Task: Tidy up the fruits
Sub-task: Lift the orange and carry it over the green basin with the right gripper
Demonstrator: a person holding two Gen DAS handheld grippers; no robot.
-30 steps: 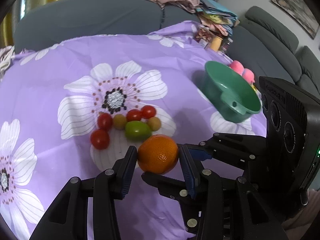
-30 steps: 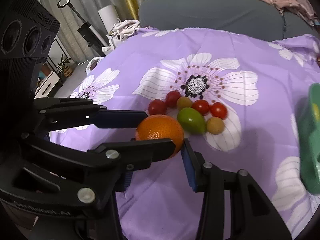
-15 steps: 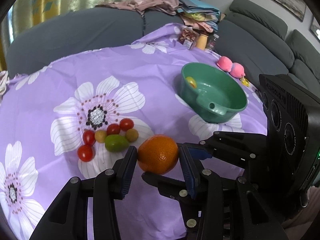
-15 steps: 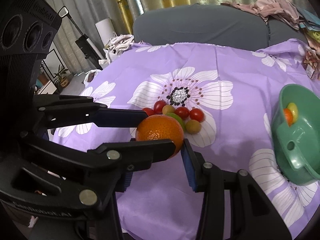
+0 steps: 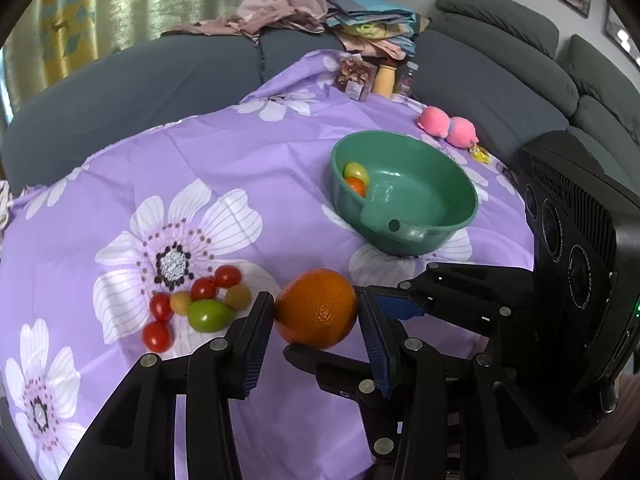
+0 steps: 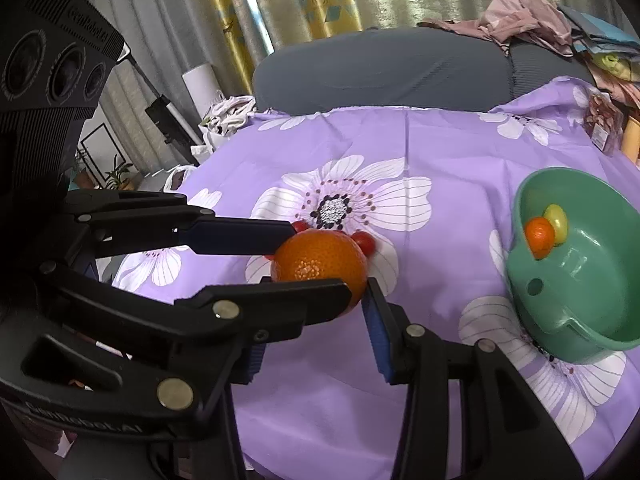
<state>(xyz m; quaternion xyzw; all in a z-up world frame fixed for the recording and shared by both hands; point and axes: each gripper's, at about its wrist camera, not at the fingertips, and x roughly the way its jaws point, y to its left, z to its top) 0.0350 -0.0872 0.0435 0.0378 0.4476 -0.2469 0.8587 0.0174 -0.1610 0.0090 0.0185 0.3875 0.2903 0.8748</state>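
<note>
Surface: purple floral cloth point(image 5: 280, 152)
Orange point(image 5: 316, 314): round, dimpled, glossy
Position: clamped crosswise between left gripper point(image 5: 316, 320) and right gripper point(image 6: 320, 276) pads

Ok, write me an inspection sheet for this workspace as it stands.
Surface: purple flowered cloth covering a table.
Job's things: orange held above the cloth; green bowl holding a small orange fruit and a yellow-green one; loose pile of red, tan and green fruits on the cloth.
Clutter: pink toy, snack packet and bottles at the far edge.
Grippers: left gripper and right gripper both shut on the orange, fingers crossing.
Cables: nothing seen.
Surroundings: grey sofa with piled clothes, curtains behind.
</note>
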